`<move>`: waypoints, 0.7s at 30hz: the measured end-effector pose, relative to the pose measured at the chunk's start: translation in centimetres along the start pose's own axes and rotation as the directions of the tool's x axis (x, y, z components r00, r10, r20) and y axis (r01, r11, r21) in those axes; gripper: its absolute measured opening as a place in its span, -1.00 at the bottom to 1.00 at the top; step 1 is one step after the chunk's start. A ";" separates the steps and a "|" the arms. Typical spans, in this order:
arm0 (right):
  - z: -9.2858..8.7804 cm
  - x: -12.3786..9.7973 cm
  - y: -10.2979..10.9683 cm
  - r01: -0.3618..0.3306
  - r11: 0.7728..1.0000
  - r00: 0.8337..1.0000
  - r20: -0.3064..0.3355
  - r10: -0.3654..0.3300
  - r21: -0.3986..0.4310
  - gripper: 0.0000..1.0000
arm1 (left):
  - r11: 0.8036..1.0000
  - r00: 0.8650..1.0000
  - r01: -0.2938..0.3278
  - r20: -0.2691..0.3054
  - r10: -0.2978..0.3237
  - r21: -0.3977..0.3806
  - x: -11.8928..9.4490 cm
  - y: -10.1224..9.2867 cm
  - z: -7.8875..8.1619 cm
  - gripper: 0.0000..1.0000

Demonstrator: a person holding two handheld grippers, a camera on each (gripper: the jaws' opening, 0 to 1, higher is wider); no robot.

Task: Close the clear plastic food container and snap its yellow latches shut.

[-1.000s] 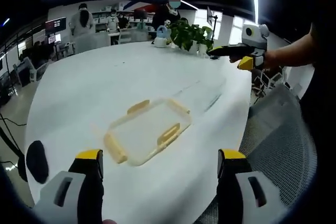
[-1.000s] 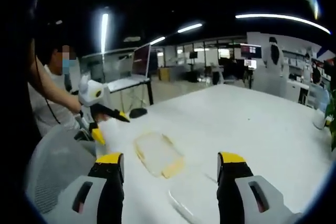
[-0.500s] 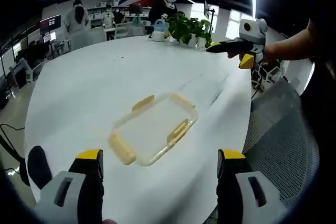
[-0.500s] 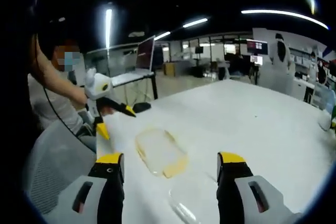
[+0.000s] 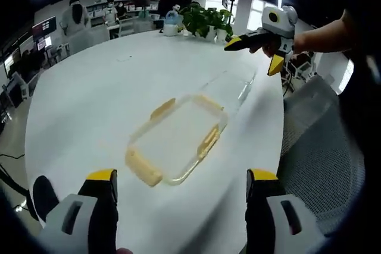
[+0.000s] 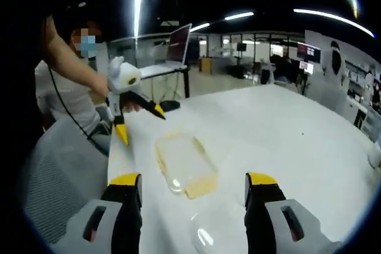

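A clear lid point(image 5: 175, 141) with yellow latches point(image 5: 143, 169) on its edges lies flat on the white table point(image 5: 89, 99). Just beyond it stands the clear container base point(image 5: 235, 90), hard to make out. My left gripper point(image 5: 181, 176) is open and empty, hovering short of the lid. A hand holds my right gripper point(image 5: 251, 57) open in the air past the base. In the right gripper view the lid point(image 6: 184, 162) lies ahead of my open right gripper point(image 6: 193, 179), the clear base point(image 6: 205, 236) sits between its jaws, and the left gripper point(image 6: 143, 124) hangs open beyond the lid.
Potted plants point(image 5: 205, 22) and a jug point(image 5: 171, 28) stand at the table's far side. A grey mesh chair point(image 5: 321, 147) sits by the table edge. The person holding the grippers point(image 6: 65, 87) stands beside the table. Desks with monitors and other people fill the background.
Both cameras have shifted, and the lid now sits nearer and more central in each view. Both grippers stay open, and the lid and base have not moved on the table.
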State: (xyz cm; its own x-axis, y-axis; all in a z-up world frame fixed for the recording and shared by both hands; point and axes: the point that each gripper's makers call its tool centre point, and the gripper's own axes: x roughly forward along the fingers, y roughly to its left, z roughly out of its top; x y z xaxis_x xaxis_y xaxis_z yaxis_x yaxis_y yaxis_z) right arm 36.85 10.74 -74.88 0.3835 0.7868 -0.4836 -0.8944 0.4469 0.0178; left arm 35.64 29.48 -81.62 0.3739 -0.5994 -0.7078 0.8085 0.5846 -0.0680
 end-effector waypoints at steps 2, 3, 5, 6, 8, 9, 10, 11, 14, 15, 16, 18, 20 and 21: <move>0.0 0.4 0.0 -0.010 1.000 1.000 -0.011 0.010 -0.019 0.38 | 1.000 1.000 0.010 -0.015 -0.010 0.011 0.2 0.2 -0.2 0.80; -0.2 0.6 0.0 -0.016 1.000 1.000 -0.022 0.016 -0.025 0.37 | 1.000 1.000 0.016 -0.022 -0.015 0.017 0.4 0.2 -0.2 0.80; -0.2 0.9 0.0 -0.027 0.999 0.999 -0.033 0.026 -0.040 0.37 | 0.999 0.999 0.023 -0.031 -0.022 0.024 0.5 0.3 -0.3 0.80; -0.2 1.0 0.0 -0.032 0.998 0.999 -0.038 0.030 -0.046 0.37 | 0.999 0.999 0.029 -0.037 -0.028 0.023 0.6 0.2 -0.3 0.81; -0.2 1.2 -0.1 -0.038 0.998 0.998 -0.043 0.035 -0.053 0.37 | 0.999 0.998 0.042 -0.048 -0.041 0.020 0.8 0.2 -0.5 0.82; -0.3 1.3 0.0 -0.043 0.998 0.998 -0.047 0.041 -0.051 0.37 | 0.999 0.997 0.042 -0.058 -0.041 0.027 0.9 0.4 -0.6 0.82; -0.3 1.4 0.0 -0.051 0.998 0.998 -0.047 0.049 -0.046 0.37 | 0.999 0.997 0.043 -0.060 -0.041 0.028 1.0 0.4 -0.7 0.82; -0.3 1.5 0.0 -0.055 0.998 0.997 -0.048 0.053 -0.043 0.38 | 0.999 0.997 0.047 -0.063 -0.045 0.027 1.0 0.5 -0.7 0.82; -0.5 1.8 0.0 -0.062 0.997 0.997 -0.056 0.059 -0.048 0.38 | 0.998 0.996 0.051 -0.071 -0.049 0.033 1.0 0.7 -0.6 0.82; -0.5 1.8 -0.1 -0.063 0.997 0.996 -0.058 0.060 -0.048 0.38 | 0.998 0.996 0.053 -0.073 -0.050 0.038 1.0 0.8 -0.6 0.82; -0.6 1.9 -0.1 -0.066 0.996 0.996 -0.063 0.063 -0.052 0.38 | 0.997 0.995 0.056 -0.080 -0.052 0.047 1.1 0.9 -0.6 0.82; -0.6 2.0 -0.2 -0.073 0.996 0.995 -0.074 0.069 -0.056 0.38 | 0.996 0.995 0.059 -0.090 -0.054 0.060 1.1 1.1 -0.7 0.82; -0.8 2.1 -0.1 -0.085 0.994 0.993 -0.086 0.079 -0.070 0.38 | 0.996 0.994 0.063 -0.097 -0.056 0.068 1.2 1.3 -0.7 0.82; -0.9 2.2 -0.1 -0.091 0.993 0.992 -0.091 0.084 -0.075 0.38 | 0.995 0.993 0.064 -0.101 -0.057 0.072 1.3 1.4 -0.7 0.82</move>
State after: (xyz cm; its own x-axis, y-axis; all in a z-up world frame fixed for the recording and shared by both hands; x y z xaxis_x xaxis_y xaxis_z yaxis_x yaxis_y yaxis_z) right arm 37.59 12.03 -76.70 0.2844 0.7798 -0.5577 -0.9403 0.3404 -0.0035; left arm 36.93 29.89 -83.10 0.2794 -0.5734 -0.7702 0.8616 0.5037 -0.0624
